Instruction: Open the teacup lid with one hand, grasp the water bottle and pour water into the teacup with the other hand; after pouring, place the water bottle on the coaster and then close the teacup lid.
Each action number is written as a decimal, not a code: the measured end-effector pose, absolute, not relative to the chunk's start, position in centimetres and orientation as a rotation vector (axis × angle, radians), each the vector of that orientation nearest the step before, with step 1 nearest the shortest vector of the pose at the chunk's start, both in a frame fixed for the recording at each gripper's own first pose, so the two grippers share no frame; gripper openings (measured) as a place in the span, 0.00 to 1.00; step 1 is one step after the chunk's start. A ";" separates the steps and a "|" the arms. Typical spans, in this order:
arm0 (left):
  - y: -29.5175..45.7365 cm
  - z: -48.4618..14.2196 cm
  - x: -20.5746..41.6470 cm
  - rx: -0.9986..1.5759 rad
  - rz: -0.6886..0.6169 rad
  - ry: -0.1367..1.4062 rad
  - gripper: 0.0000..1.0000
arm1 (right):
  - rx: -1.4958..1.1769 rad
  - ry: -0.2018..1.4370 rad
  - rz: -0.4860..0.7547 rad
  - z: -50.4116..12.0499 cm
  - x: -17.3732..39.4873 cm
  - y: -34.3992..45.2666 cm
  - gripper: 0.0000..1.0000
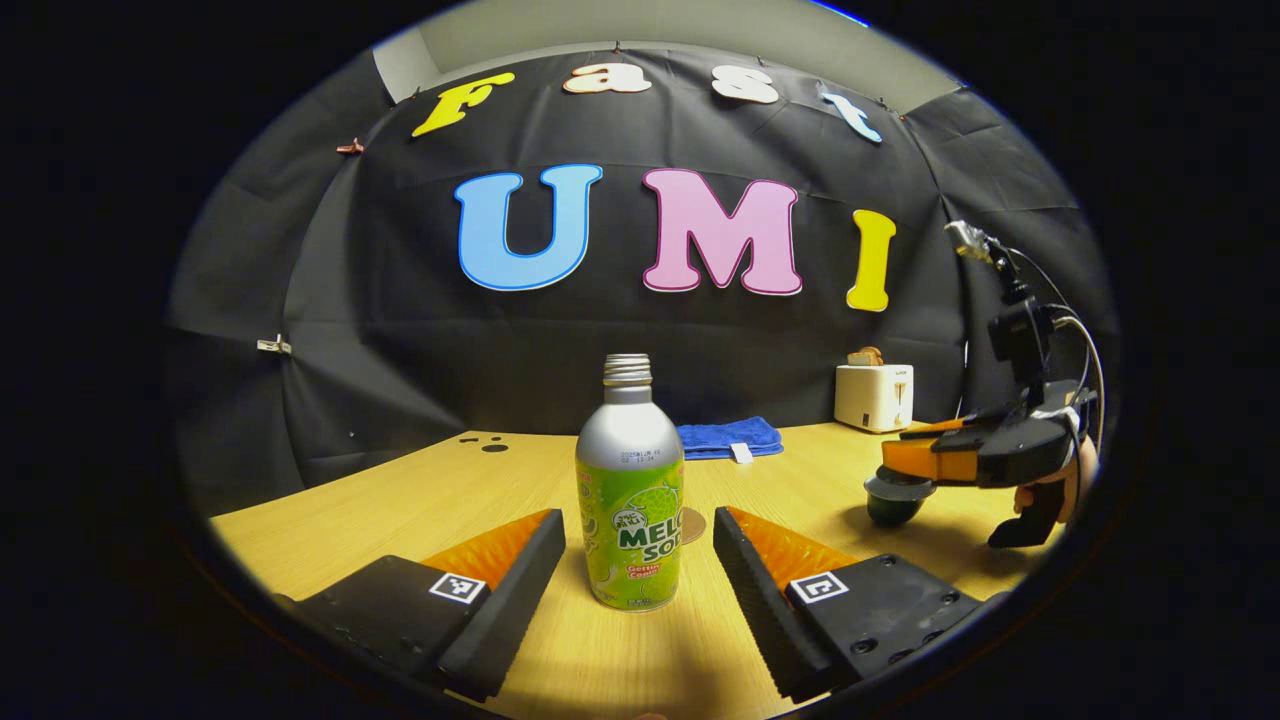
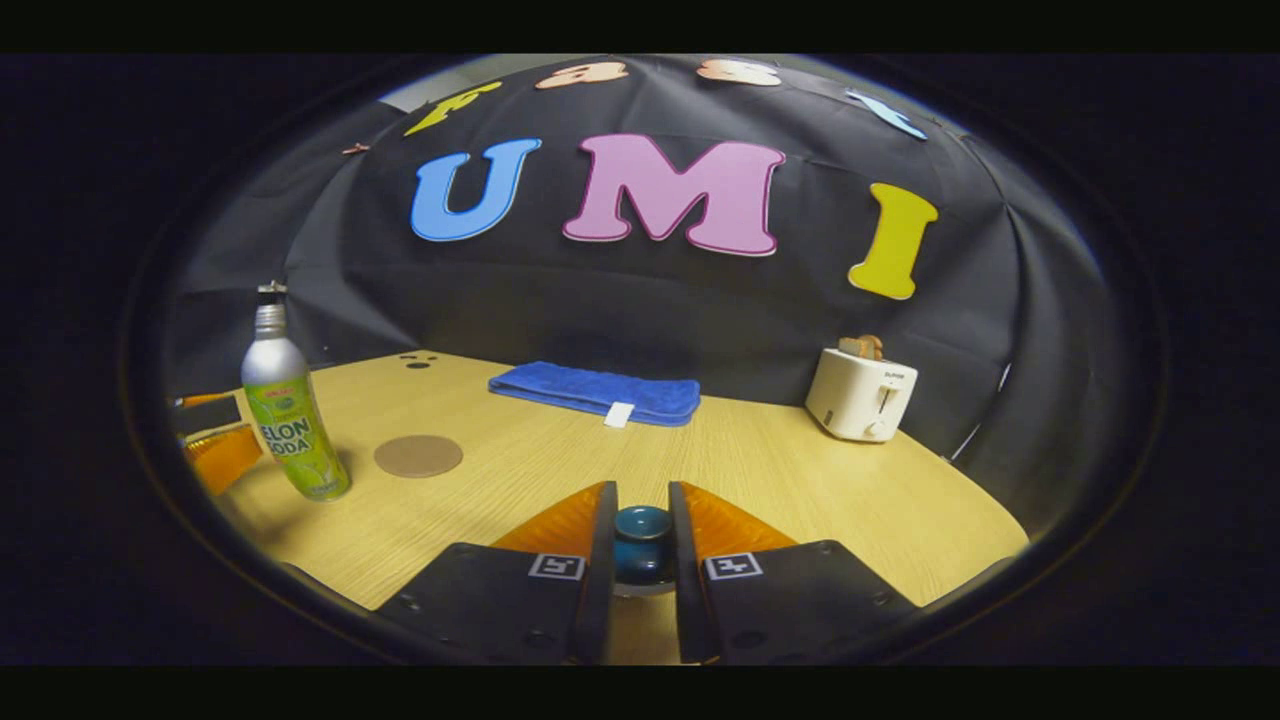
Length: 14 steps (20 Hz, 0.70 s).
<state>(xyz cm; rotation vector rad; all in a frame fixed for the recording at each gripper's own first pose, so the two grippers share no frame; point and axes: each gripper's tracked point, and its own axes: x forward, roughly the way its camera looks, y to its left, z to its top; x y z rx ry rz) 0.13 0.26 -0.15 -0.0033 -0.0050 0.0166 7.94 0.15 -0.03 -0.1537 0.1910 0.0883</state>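
The left gripper (image 1: 640,560) is wide open with the bottle (image 1: 630,490) standing straight up right between its fingers, not yet touched, while the right gripper (image 2: 642,550) pinches the lid (image 2: 642,540), coaster (image 2: 418,455) just beside.

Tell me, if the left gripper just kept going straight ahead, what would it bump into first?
Most likely the bottle: it stands upright between the open left gripper fingers, dead ahead. The coaster lies just behind it.
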 end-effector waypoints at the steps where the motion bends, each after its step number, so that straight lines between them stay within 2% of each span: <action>1: 0.3 -0.1 0.1 -0.003 0.017 -0.005 0.95 | -0.144 0.180 0.089 0.6 7.5 -0.1 0.32; 2: 0.3 -0.2 0.1 -0.003 0.017 -0.005 0.95 | -0.134 0.170 0.089 1.1 6.9 -0.4 0.29; 4: 0.3 -0.2 0.3 -0.004 0.020 -0.003 0.95 | -0.110 0.146 0.083 2.0 5.8 -1.4 0.32; 8: 1.3 -0.2 1.0 -0.003 0.049 -0.004 0.95 | -0.049 0.118 0.040 2.4 3.3 -4.4 0.32; 9: 1.4 -0.1 1.4 -0.004 0.054 -0.003 0.95 | -0.039 0.115 0.024 2.2 2.9 -5.3 0.28; 11: 1.6 -0.1 2.1 -0.003 0.056 -0.004 0.95 | -0.043 0.120 -0.010 1.3 2.5 -7.1 0.32; 12: 1.4 -0.2 2.5 -0.003 0.048 -0.004 0.95 | -0.046 0.123 -0.024 1.0 2.3 -7.8 0.24; 13: 1.3 -0.1 2.9 -0.003 0.037 -0.006 0.95 | -0.038 0.126 -0.030 0.7 2.2 -8.3 0.29; 14: 1.4 -0.2 3.2 -0.003 0.037 -0.005 0.95 | -0.025 0.128 -0.029 0.3 2.1 -8.4 0.28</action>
